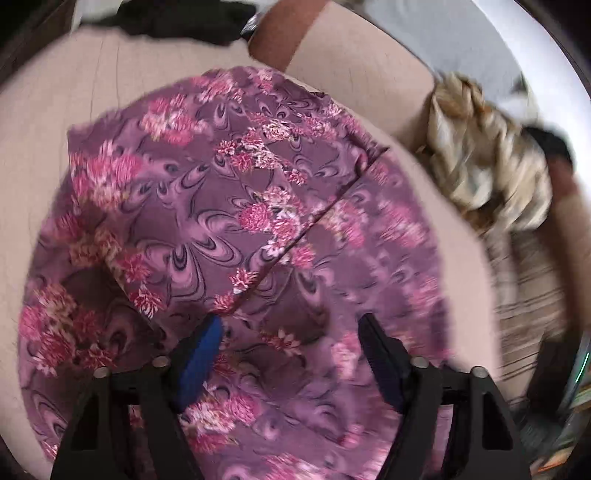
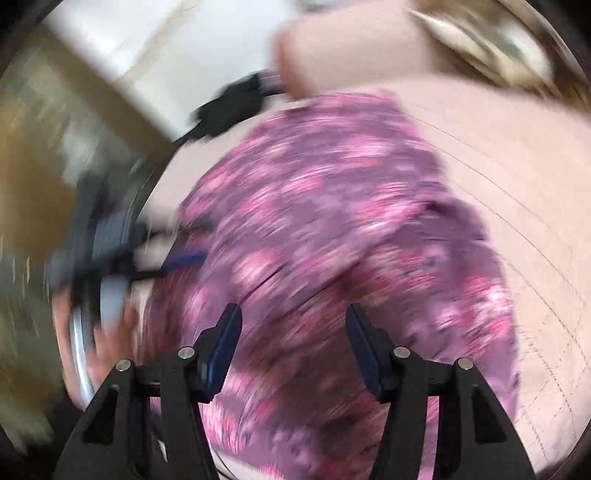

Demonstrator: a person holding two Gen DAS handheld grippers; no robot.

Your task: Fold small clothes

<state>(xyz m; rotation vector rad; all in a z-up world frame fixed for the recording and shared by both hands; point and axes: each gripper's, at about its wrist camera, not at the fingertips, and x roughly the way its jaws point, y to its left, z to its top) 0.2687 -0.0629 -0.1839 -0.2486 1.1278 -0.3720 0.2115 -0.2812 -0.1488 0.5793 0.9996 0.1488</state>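
Left wrist view: a pale pink surface [image 1: 92, 122] carries a purple floral garment [image 1: 207, 206], partly folded, one layer's edge running diagonally across it. A crumpled beige cloth [image 1: 487, 173] lies well apart at right, dark clothing [image 1: 184, 18] at the far edge. The left gripper [image 1: 290, 332] hangs over the garment, fingers spread, pinching nothing.

Right wrist view, blurred: the same garment [image 2: 332, 206] fills the centre; the right gripper [image 2: 293, 321] stands above it, fingers apart and empty.

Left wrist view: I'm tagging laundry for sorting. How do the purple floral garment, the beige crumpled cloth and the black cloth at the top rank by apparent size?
1. Purple floral garment, by far the largest.
2. Beige crumpled cloth.
3. Black cloth, though it is farther away and cut off, so its rank against the beige cloth is unsure.
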